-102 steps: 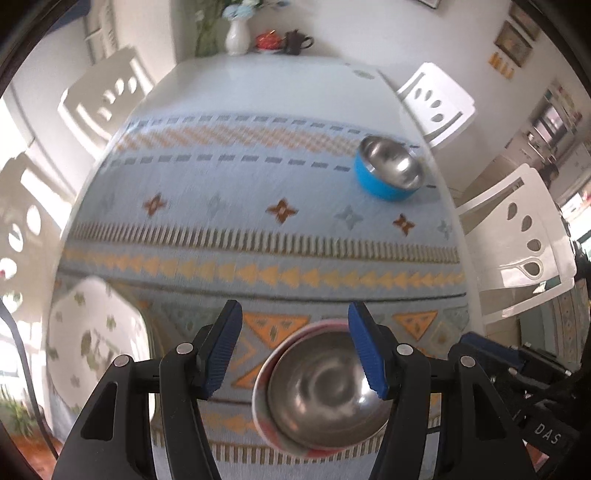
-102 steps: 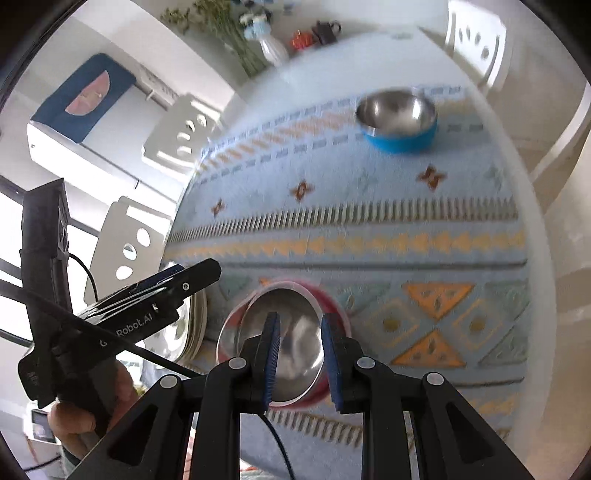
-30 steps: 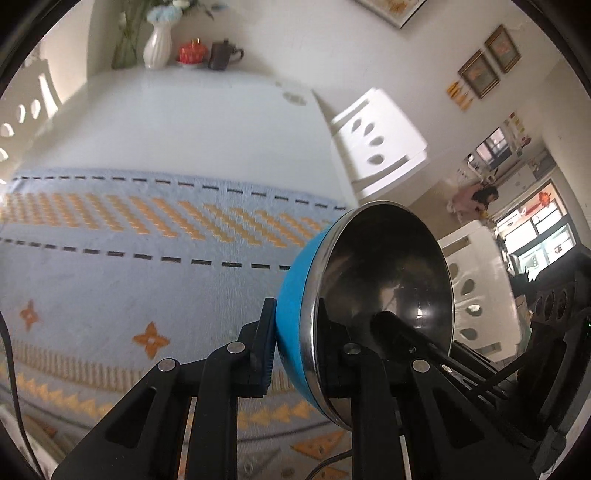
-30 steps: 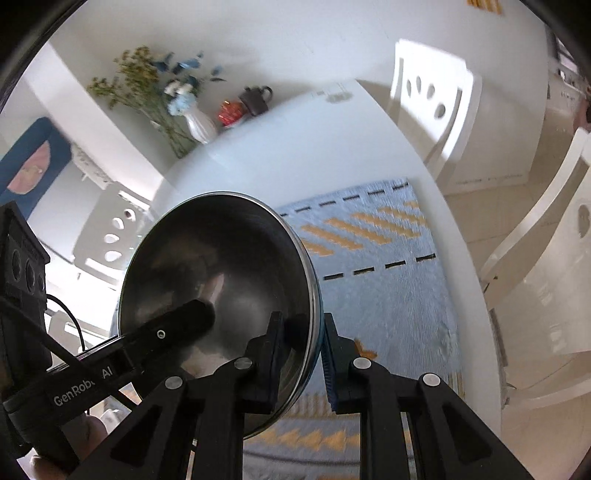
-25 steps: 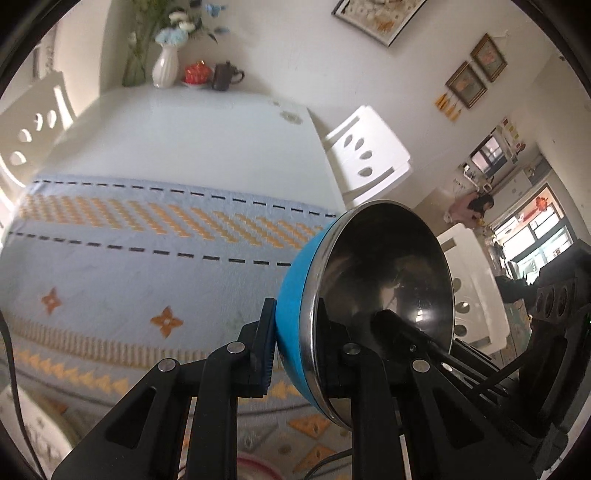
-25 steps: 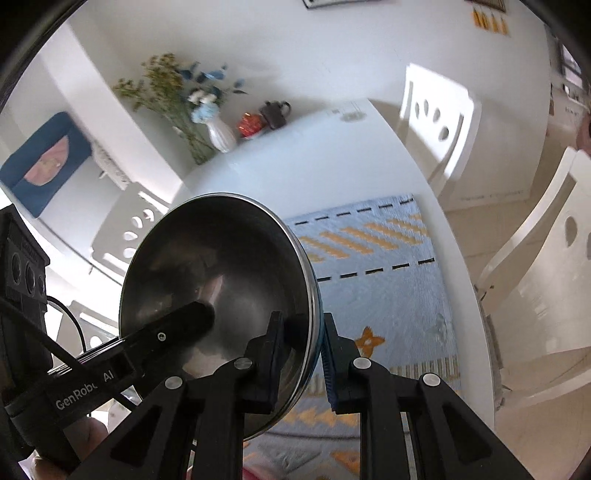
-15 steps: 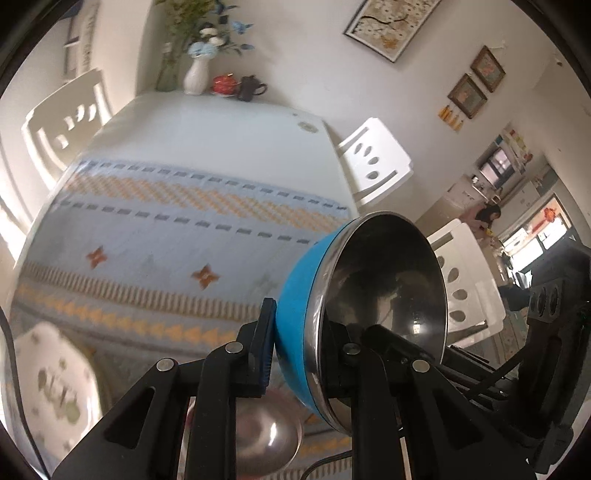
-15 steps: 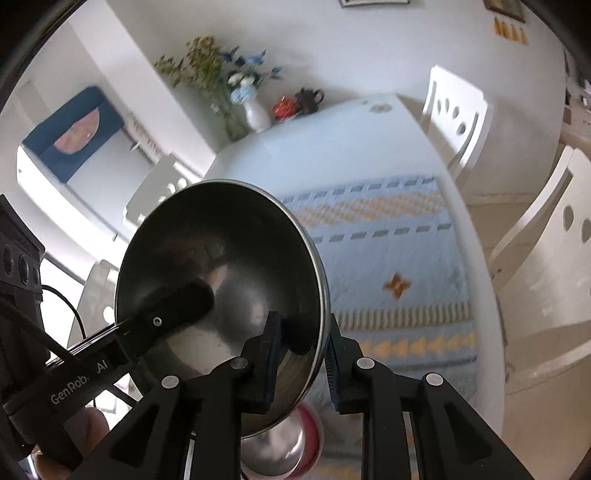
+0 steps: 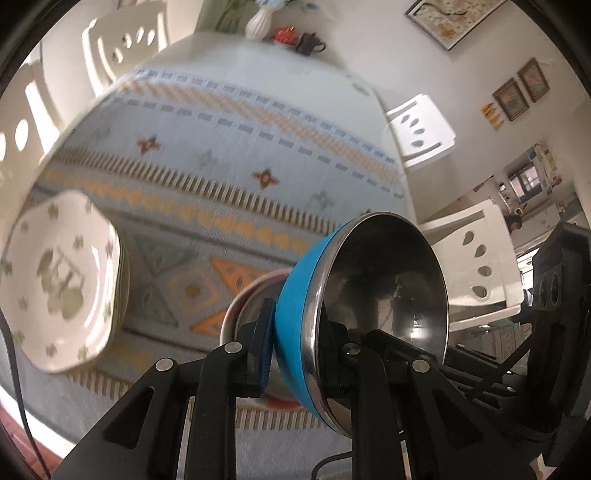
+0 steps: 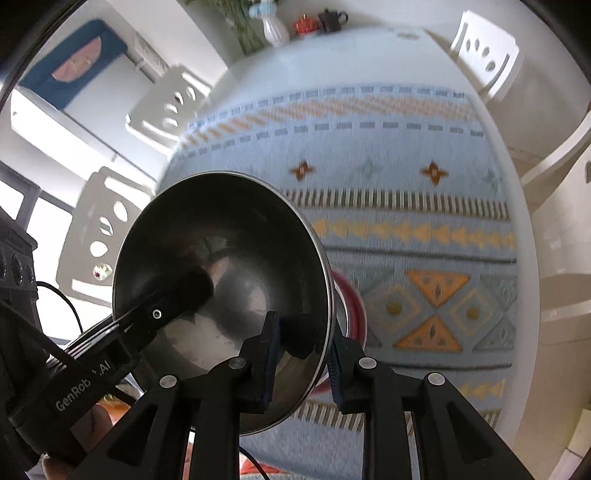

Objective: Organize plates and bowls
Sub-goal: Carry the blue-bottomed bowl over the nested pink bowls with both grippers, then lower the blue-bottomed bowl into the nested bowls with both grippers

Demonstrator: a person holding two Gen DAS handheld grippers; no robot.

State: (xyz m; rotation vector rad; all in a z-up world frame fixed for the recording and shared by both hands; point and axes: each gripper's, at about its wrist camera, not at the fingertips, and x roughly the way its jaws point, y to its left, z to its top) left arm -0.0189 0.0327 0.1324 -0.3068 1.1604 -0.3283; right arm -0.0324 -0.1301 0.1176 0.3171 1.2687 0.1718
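Both my tongs are on the blue bowl (image 9: 291,317) right now, one on each side of its rim. My left gripper (image 9: 295,338) is pinched tight: one blue pad on the bowl's outer blue wall, the other finger inside against the steel. My right gripper (image 10: 301,345) is clamped the same way on the opposite edge, one pad inside the steel lining, one outside, rim squeezed between them.

The bowl (image 10: 221,280) is up in the air and tilted hard, its shiny inside facing the cameras, so it fills the middle of both views. From the right wrist I can see my left gripper's finger reaching across the bowl's interior.

Directly below and behind it sits the red bowl (image 9: 255,295) on the patterned cloth (image 9: 229,155), its steel inside partly hidden by the blue one; in the right view only a strip of its red rim (image 10: 352,302) peeks out.

Off to my left on the cloth lies the white plate (image 9: 55,280) with green motifs. White chairs (image 9: 424,129) ring the table, and a vase (image 9: 258,20) stands at the far end.
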